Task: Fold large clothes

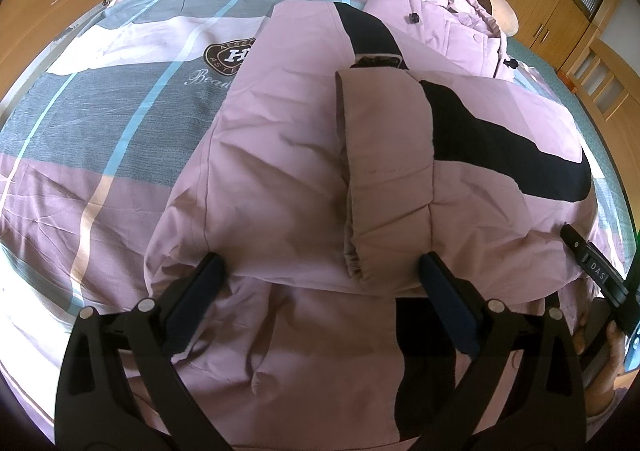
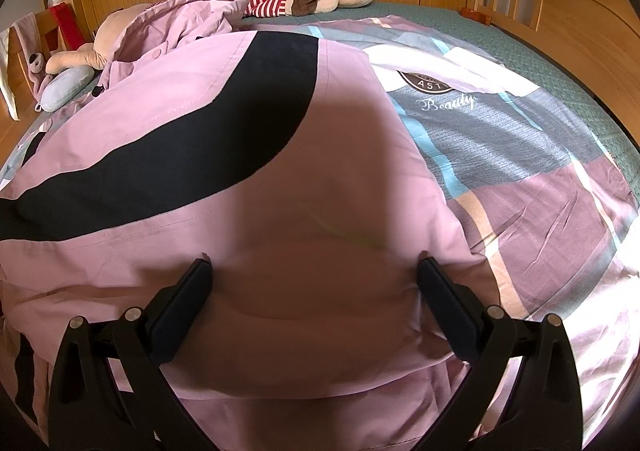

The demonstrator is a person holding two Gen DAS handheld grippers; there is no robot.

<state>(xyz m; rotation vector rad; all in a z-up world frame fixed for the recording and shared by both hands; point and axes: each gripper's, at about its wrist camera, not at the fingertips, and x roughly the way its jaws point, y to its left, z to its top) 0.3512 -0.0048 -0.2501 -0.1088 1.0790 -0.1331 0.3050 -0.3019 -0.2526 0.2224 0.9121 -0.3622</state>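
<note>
Spread across the checked quilt [image 1: 100, 139] of a bed lies the pink padded jacket [image 1: 280, 155], black band curving over it, one sleeve [image 1: 384, 155] folded onto its body. It looks bulky, soft and springy, likely to puff back, so a hem edge seems the best hold. Left gripper [image 1: 320, 275] and right gripper [image 2: 314, 275] both hover spread over the fabric, pinching nothing.

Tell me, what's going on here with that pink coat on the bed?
A person holding a two-finger gripper in each hand is folding a pink padded coat on the bed's patterned quilt. One sleeve already lies folded across the coat's body. Both the left gripper and the right gripper hang open over the fabric, gripping nothing.
</note>
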